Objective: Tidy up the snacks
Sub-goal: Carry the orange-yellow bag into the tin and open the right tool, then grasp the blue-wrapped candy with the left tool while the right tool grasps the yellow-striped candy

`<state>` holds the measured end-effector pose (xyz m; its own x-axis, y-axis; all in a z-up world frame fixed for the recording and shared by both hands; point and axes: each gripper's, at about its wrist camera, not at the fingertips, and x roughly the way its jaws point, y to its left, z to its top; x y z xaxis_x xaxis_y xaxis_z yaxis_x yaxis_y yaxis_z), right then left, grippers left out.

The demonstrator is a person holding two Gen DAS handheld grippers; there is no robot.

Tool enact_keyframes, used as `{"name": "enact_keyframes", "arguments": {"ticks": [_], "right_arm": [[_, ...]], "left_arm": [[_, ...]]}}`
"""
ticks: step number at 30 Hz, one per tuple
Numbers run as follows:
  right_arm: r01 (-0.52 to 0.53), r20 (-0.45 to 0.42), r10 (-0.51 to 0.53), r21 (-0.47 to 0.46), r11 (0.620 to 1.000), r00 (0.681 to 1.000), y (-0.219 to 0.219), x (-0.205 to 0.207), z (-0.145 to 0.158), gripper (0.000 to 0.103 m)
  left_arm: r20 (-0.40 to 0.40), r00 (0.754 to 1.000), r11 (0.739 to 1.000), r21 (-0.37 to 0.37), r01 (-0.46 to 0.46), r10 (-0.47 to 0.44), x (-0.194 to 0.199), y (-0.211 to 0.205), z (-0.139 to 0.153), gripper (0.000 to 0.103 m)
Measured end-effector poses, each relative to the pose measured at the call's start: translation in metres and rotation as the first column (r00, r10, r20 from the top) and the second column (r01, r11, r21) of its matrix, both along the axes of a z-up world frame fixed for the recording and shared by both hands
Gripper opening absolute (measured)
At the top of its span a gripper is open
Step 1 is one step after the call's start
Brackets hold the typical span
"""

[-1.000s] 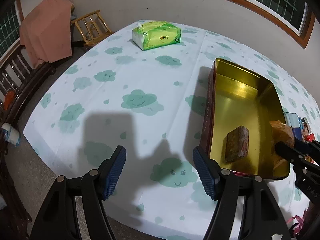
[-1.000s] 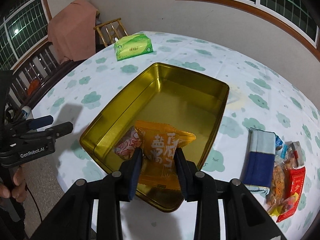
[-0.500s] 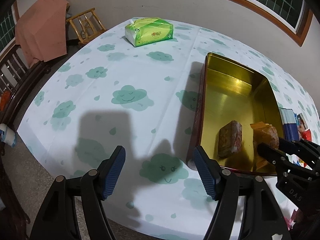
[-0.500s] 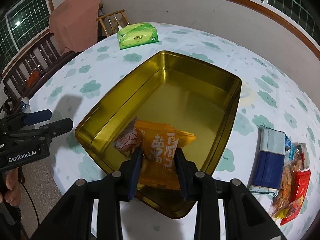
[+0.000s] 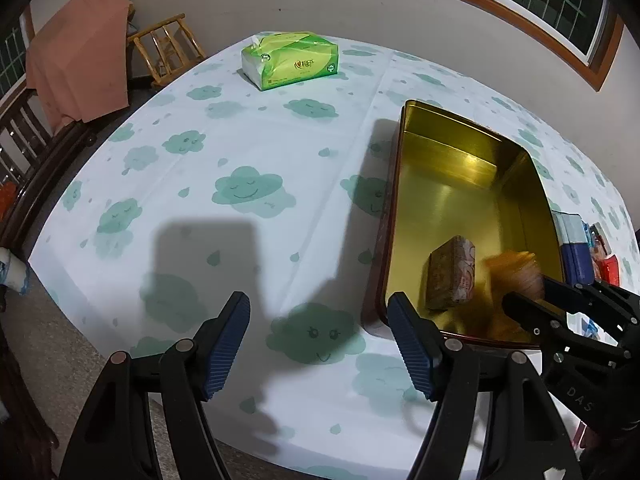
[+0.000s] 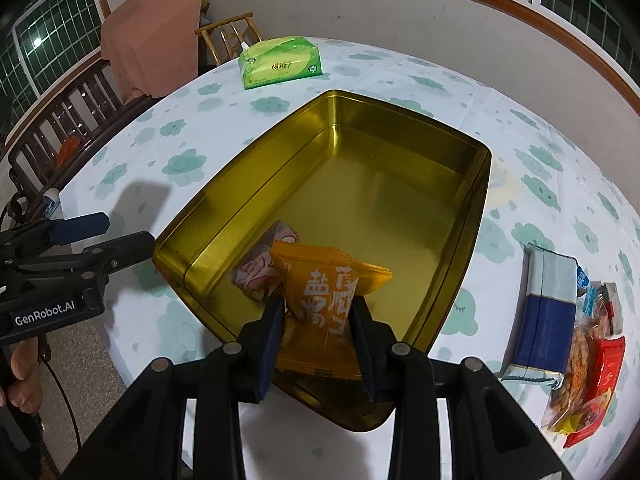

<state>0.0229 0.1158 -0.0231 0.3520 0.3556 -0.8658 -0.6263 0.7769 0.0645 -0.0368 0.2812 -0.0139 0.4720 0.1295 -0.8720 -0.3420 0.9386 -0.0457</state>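
Orange snack packet (image 6: 326,300) pinched in the right tongs (image 6: 316,312), hanging low over the gold tin's (image 6: 478,200) near end, just beside a pink-wrapped snack (image 6: 260,272) already inside. Could snag the near rim or land on that snack if released carelessly. Left tongs (image 5: 318,344) spread wide, empty, over the table (image 5: 240,140); more snacks (image 6: 592,364) waiting outside the tin.

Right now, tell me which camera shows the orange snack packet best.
The right wrist view: the orange snack packet sits sharp and central, clamped in the right gripper over the gold tin. In the left wrist view it is a blurred patch at the edge.
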Motion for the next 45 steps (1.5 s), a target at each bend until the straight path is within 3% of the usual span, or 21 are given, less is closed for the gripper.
{"name": "enact_keyframes", "arguments": {"ticks": [10,20,27,32,40,45], "right_arm": [[0.031,0.037,-0.033,0.050,0.998,0.999,-0.024,-0.005,0.020,0.037],[0.198,0.091,-0.203,0.063,0.978,0.975,-0.119,-0.006,0.039,0.037],[0.350,0.099,-0.352,0.036,0.936,0.931,-0.205,-0.002,0.029,0.037],[0.407,0.070,-0.409,0.032,0.913,0.910,-0.243,-0.004,0.011,0.037],[0.409,0.057,-0.411,0.045,0.911,0.910,-0.255,-0.004,-0.007,0.037],[0.399,0.048,-0.402,0.058,0.915,0.914,-0.256,0.004,-0.014,0.037]], "left_arm": [[0.033,0.999,1.000,0.006,0.027,-0.027,0.001,-0.013,0.013,0.068],[0.061,0.989,0.991,0.012,0.135,-0.136,0.009,-0.059,0.027,0.068],[0.066,0.966,0.968,0.014,0.251,-0.251,0.017,-0.111,0.030,0.068],[0.051,0.941,0.942,0.009,0.335,-0.335,0.020,-0.150,0.026,0.068],[0.017,0.899,0.899,-0.008,0.437,-0.437,0.022,-0.202,0.014,0.068],[0.000,0.887,0.887,-0.016,0.461,-0.461,0.026,-0.220,0.007,0.068]]}}
